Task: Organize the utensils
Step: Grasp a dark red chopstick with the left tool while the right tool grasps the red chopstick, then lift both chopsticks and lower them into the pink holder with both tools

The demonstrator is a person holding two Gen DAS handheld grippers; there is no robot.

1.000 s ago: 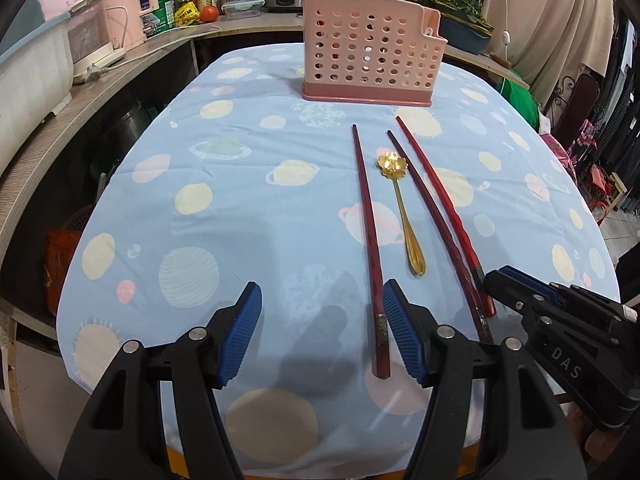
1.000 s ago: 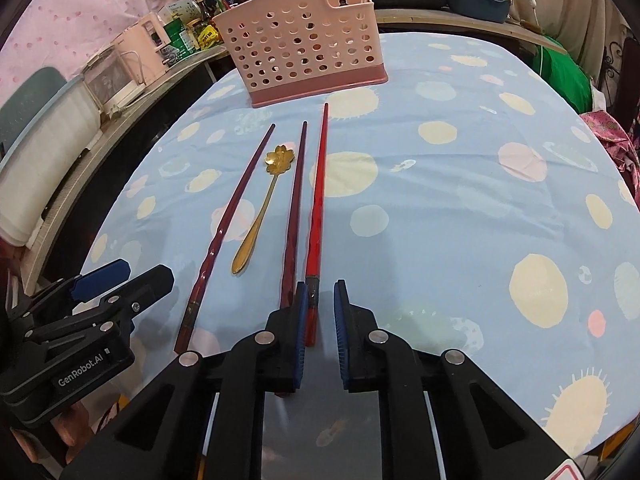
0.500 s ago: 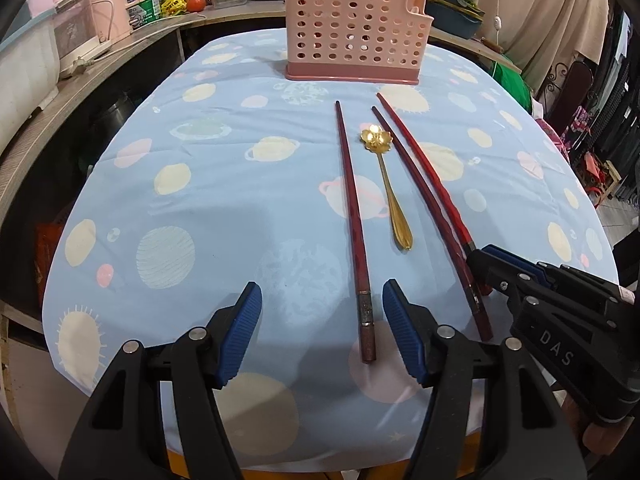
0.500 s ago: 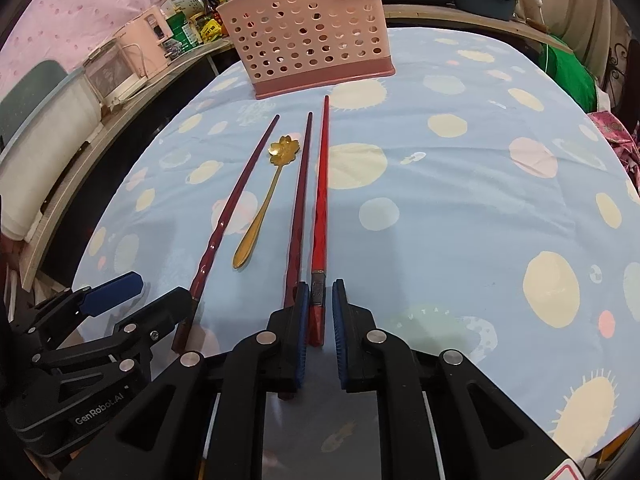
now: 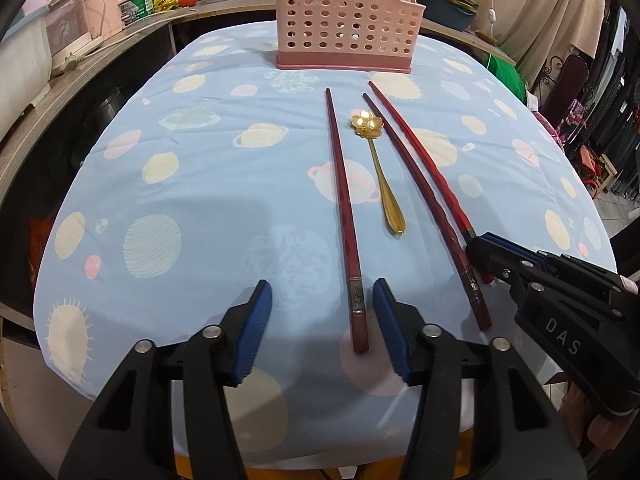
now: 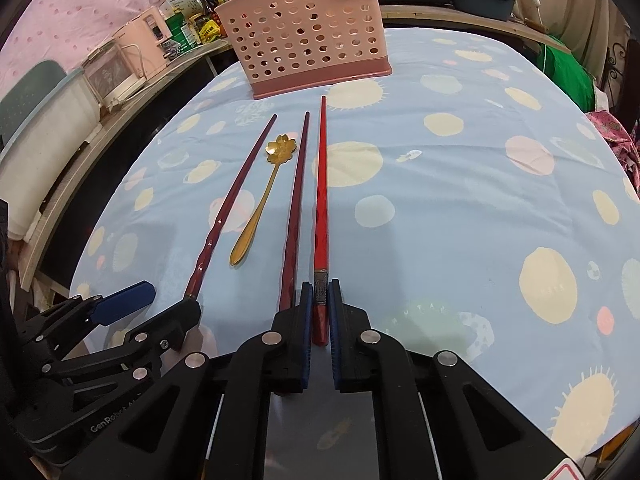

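Basket (image 5: 347, 20), pink plastic, rectangular, walls pierced with round holes, darker pink base; stands upright at the far end of the table (image 5: 208, 184) (blue cloth printed with pale planets and suns).

Spoon (image 5: 378, 164), gold metal, flower-shaped bowl pointing toward the basket, slim tapered handle; lies flat in front of the basket, between two chopsticks.

Left chopstick (image 5: 343, 200), dark red, glossy, faceted, with a metal band near its butt; lies left of the spoon, tip toward the basket.

Middle chopstick (image 5: 424, 204), dark red, same make; lies right of the spoon.

Red chopstick (image 6: 321, 200), brighter red, faceted, banded butt; lies just right of the middle one, farthest from the spoon, tip nearest the basket.

Left gripper (image 5: 323, 324), black arms, ribbed blue pads; spread wide. The left chopstick's butt lies between its fingers, close by the right pad and apart from the left one.

Right gripper (image 6: 320, 316), same build; fingers drawn narrow round the red chopstick's butt, which sits between the pads. Whether the pads press it I cannot tell.

Change over the last second: the left gripper has shifted so the chopstick butt sits further inside its gap; the right gripper has advanced along the red chopstick, more of the butt now between its pads.
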